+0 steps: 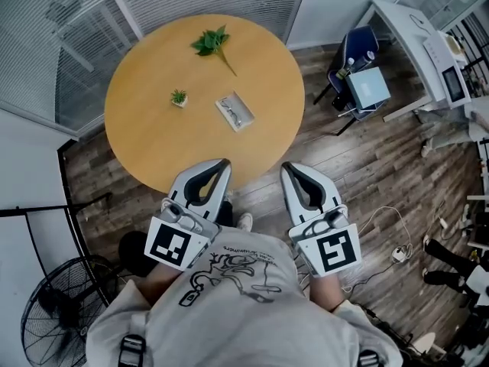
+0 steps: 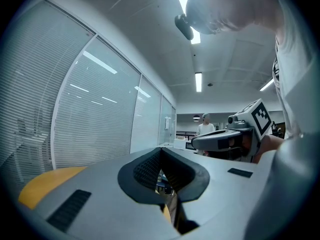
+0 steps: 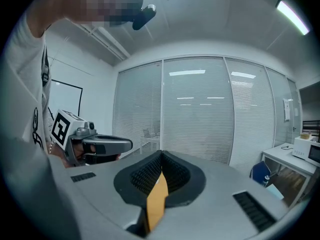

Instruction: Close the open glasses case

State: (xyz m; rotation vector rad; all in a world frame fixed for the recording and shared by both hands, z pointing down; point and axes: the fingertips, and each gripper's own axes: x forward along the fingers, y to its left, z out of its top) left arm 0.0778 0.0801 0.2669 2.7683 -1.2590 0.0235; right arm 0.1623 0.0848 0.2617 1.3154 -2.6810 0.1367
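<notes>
Round table (image 1: pixel 153 144), glasses case (image 1: pixel 234 111) well inboard

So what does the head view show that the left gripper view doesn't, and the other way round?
Only the head view shows the open glasses case, the leafy sprig and the small potted plant on the round table. Only the left gripper view shows ceiling lights and a distant person. Both show some of the table, the left gripper with jaws together, and the right gripper.

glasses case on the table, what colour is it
Light grey; the head view shows the glasses case best.
</notes>
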